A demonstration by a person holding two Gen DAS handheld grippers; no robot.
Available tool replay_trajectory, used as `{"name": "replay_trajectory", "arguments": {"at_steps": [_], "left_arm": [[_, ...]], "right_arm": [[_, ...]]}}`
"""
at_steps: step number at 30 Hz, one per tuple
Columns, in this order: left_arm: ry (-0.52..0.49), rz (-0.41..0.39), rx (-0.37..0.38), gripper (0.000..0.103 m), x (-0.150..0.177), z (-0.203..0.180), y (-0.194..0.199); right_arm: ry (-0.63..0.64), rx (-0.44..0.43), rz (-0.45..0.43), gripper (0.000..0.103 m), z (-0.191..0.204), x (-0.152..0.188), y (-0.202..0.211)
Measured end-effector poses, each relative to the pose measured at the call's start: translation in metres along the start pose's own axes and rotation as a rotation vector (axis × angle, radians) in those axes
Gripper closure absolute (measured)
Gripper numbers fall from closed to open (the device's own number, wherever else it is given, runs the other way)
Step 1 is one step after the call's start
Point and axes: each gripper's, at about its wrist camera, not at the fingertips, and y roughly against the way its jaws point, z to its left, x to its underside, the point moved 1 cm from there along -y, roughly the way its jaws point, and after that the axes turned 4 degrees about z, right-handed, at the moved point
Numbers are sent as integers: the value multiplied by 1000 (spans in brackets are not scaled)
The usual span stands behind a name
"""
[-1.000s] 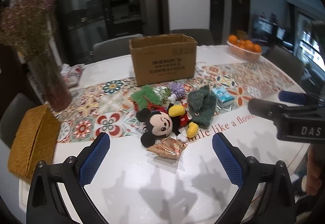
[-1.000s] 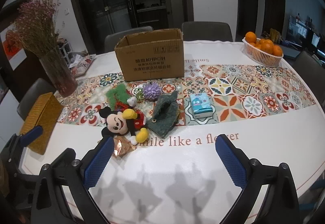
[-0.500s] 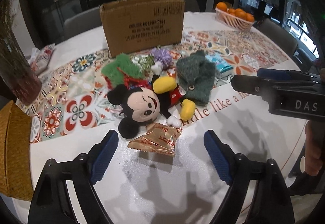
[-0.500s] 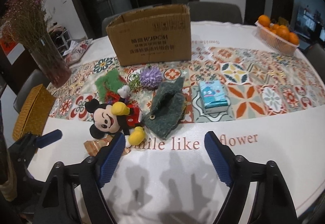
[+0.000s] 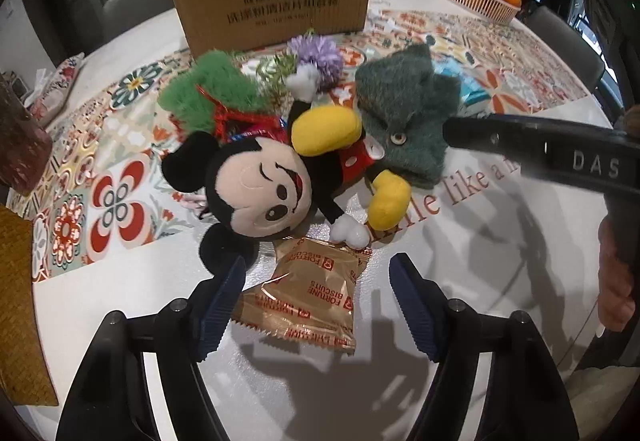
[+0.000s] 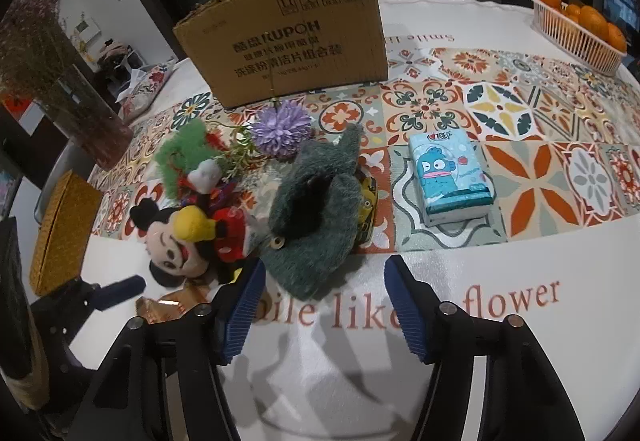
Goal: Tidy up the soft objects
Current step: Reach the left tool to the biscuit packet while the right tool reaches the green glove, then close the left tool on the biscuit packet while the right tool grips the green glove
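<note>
Left claw (image 5: 318, 305), open, has dropped closer, now straddling the biscuit packet (image 5: 308, 297).

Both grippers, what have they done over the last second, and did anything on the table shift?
Both came down and forward, open: the left gripper now brackets the biscuit packet, the right gripper nears the green knit. Nothing grasped. The mouse toy and box stayed put.

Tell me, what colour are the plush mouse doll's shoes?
Yellow. The plush mouse doll wears bulky yellow shoes, clearest in the left wrist view.
</note>
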Motion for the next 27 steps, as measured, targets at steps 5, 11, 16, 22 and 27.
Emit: {"name": "replay_trajectory", "arguments": {"at_steps": [5, 11, 16, 22, 27], "left_arm": [[15, 44, 9, 35, -1, 1, -15], [79, 95, 50, 44, 2, 10, -30], [121, 82, 57, 48, 2, 14, -29], [178, 75, 86, 52, 8, 19, -22], [209, 43, 99, 53, 13, 18, -8]], "right_arm": [[-9, -5, 15, 49, -6, -8, -15], [-10, -19, 38, 58, -9, -15, -31], [-6, -21, 43, 74, -7, -23, -41], [-2, -18, 47, 89, -7, -25, -42], [10, -24, 35, 91, -2, -24, -32]]}}
